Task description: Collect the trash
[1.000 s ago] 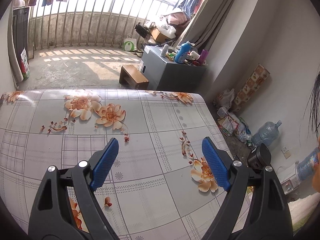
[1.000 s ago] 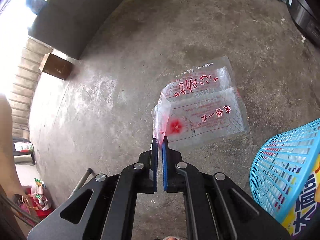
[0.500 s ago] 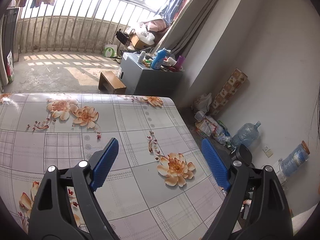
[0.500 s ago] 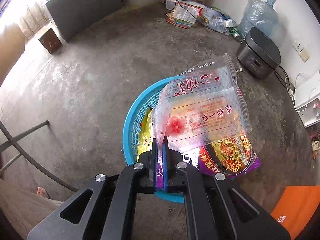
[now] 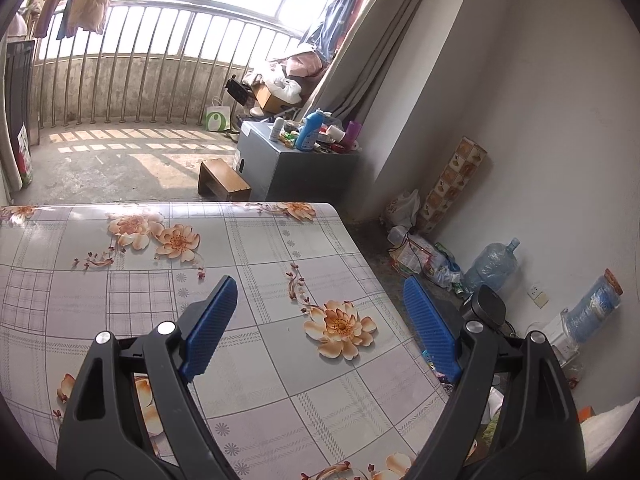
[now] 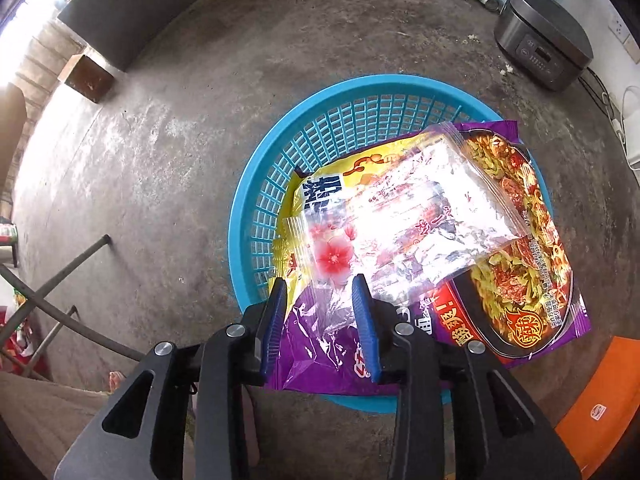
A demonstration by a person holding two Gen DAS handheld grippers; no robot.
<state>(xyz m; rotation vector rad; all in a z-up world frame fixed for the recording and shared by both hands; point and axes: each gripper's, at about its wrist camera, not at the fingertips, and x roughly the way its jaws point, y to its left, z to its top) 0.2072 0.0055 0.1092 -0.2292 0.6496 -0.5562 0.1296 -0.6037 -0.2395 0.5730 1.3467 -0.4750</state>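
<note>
Clear wrapper (image 6: 404, 220) in blue basket (image 6: 256, 184); tail between opening right fingers (image 6: 362, 312), unpinched.

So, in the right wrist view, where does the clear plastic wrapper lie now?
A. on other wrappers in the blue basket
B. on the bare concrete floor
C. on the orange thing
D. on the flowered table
A: the clear plastic wrapper rests on the purple wrapper and the yellow wrapper inside the blue basket.
</note>
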